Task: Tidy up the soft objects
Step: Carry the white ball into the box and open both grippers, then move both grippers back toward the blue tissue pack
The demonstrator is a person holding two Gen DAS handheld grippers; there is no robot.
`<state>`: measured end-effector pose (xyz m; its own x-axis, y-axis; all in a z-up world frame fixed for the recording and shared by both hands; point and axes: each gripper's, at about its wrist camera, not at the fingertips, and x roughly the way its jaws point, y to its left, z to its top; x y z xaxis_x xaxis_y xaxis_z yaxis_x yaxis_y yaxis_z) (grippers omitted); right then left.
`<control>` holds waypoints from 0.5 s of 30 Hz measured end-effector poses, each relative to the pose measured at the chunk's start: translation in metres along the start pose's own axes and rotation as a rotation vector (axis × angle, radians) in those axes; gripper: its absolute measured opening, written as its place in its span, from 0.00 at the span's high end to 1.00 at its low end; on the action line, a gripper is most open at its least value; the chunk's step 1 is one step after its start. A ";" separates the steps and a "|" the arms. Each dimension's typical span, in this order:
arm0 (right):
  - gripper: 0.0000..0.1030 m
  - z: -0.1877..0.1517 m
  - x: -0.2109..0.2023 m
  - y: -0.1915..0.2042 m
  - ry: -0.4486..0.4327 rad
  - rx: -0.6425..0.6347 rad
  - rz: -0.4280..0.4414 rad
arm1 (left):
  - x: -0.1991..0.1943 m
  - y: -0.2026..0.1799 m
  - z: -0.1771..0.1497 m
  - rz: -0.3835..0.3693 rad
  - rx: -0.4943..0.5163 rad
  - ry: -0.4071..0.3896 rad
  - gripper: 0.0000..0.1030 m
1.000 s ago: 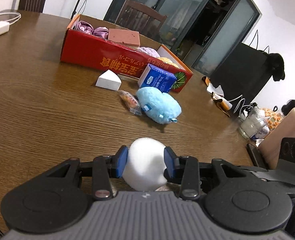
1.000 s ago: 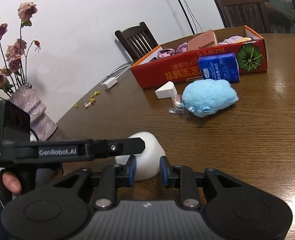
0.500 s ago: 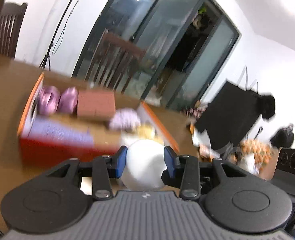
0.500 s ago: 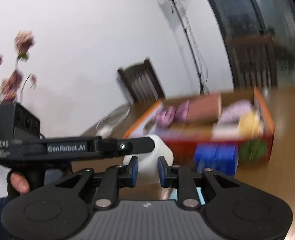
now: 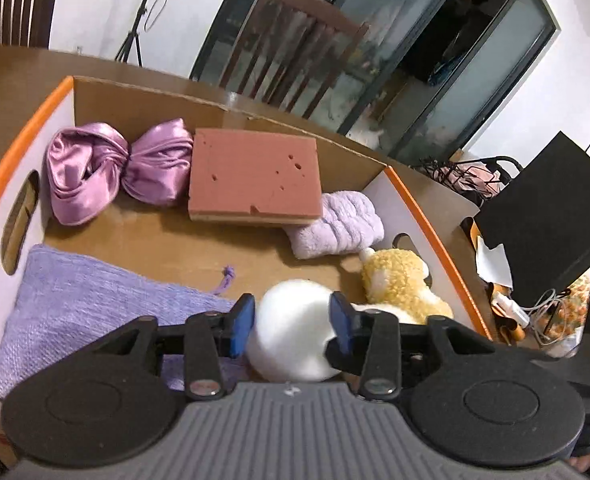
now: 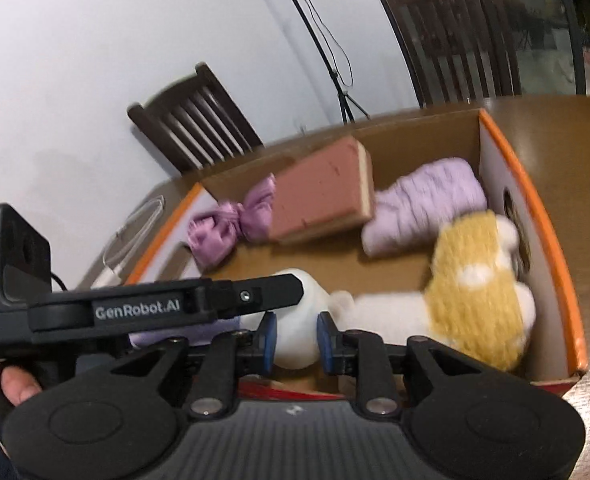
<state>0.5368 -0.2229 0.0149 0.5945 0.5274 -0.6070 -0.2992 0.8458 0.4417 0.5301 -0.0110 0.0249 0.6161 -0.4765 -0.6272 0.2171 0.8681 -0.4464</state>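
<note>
Left wrist view: the left hand-held gripper (image 5: 291, 322) is clamped on a white soft ball (image 5: 293, 338), its 2 blue pads (image 5: 242, 322) pressing the ball's sides. The ball hangs over the open cardboard box (image 5: 35, 120) with orange rims. Inside lie a purple satin bundle (image 5: 115, 168), a pink sponge block (image 5: 255, 176) resting partly on a lilac fluffy towel (image 5: 337, 226), a lavender knit cloth (image 5: 91, 304) and a yellow plush toy (image 5: 403, 284) just beside the ball.

Right wrist view: the right hand-held gripper (image 6: 293, 340) has its blue pads (image 6: 269, 340) against the same white soft ball (image 6: 297, 320), seemingly gripping it from the other side, above the box (image 6: 535, 208) on the brown worktop (image 6: 575, 128). The left tool crosses the frame, labelled "GenRobot.AI"; its camera block reads "DAS". The plush toy (image 6: 475, 292), towel (image 6: 423, 204), sponge (image 6: 319, 188) and satin bundle (image 6: 227, 224) lie beyond, somewhat blurred.
</note>
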 end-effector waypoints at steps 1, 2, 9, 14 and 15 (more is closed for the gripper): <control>0.77 -0.002 -0.001 0.001 -0.004 -0.010 -0.004 | -0.004 0.000 -0.001 0.006 -0.002 -0.009 0.45; 0.75 -0.002 -0.005 0.003 -0.005 -0.008 -0.004 | -0.010 0.001 -0.001 0.005 -0.004 -0.027 0.43; 0.59 -0.005 -0.074 0.016 -0.147 -0.043 -0.029 | -0.081 -0.016 -0.013 0.059 0.132 -0.140 0.35; 0.48 -0.039 -0.123 0.019 -0.228 -0.043 -0.005 | -0.138 -0.042 -0.052 0.119 0.255 -0.239 0.28; 0.48 -0.047 -0.130 0.020 -0.233 -0.047 0.000 | -0.149 -0.045 -0.060 0.118 0.262 -0.256 0.27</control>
<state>0.4187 -0.2703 0.0714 0.7495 0.4985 -0.4355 -0.3301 0.8517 0.4069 0.3829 0.0121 0.1000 0.8103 -0.3503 -0.4698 0.2994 0.9366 -0.1819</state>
